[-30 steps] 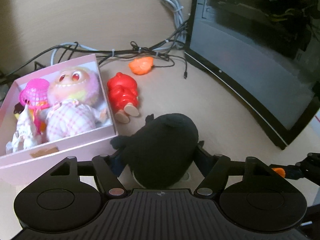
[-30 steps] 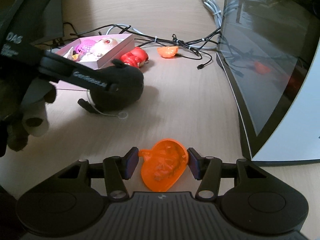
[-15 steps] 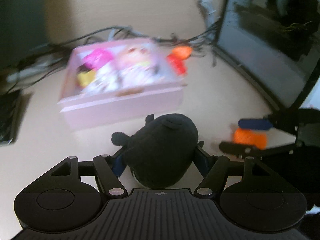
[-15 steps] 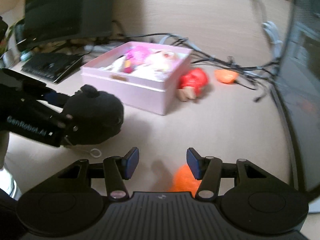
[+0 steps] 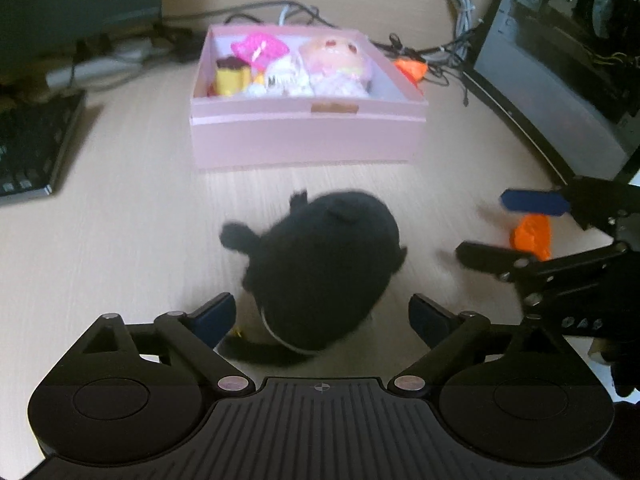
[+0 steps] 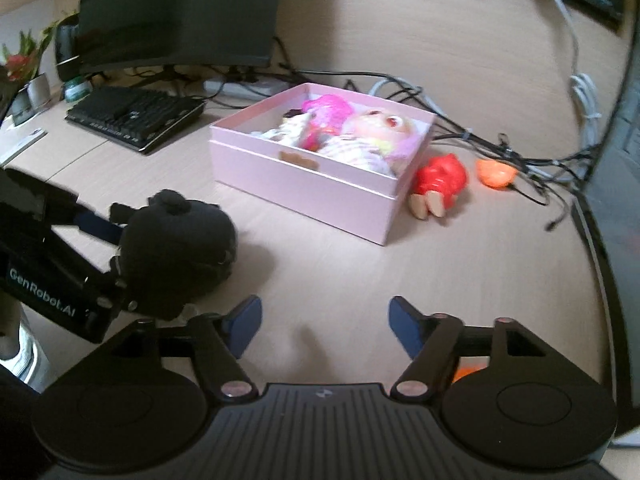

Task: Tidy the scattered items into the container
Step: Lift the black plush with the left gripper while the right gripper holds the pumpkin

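**Q:** Where do things stand, and what are your fingers doing?

**A:** My left gripper (image 5: 320,312) has its fingers spread wide. The black plush toy (image 5: 320,264) sits on the tabletop (image 5: 120,240) between them, and I see a gap on each side, so I judge it is not gripped. My right gripper (image 6: 322,322) is also spread wide and holds nothing. The pink box (image 5: 308,136), the container, lies at twelve o'clock from my left gripper, with a doll (image 5: 340,64), a pink toy and a yellow toy already inside.

**Q:** Which step is this, and what comes next?

**A:** I judge it a moment between grasps, with four items outside the box. The plush needs my left fingers closing on its soft body, then a lift over the near wall of the box. It is bulky, and the box is fairly full, so it may need pressing in.

**Q:** What does each view add?

**A:** The left view shows an orange toy (image 5: 532,236) at three o'clock, lying by my right fingers; my right view shows only an orange sliver beneath the gripper frame. The right view shows a red figure (image 6: 440,184) lying against the box's right side at one o'clock, mostly hidden from the left. Both show a second orange toy (image 6: 496,172) near the cables (image 6: 500,148).
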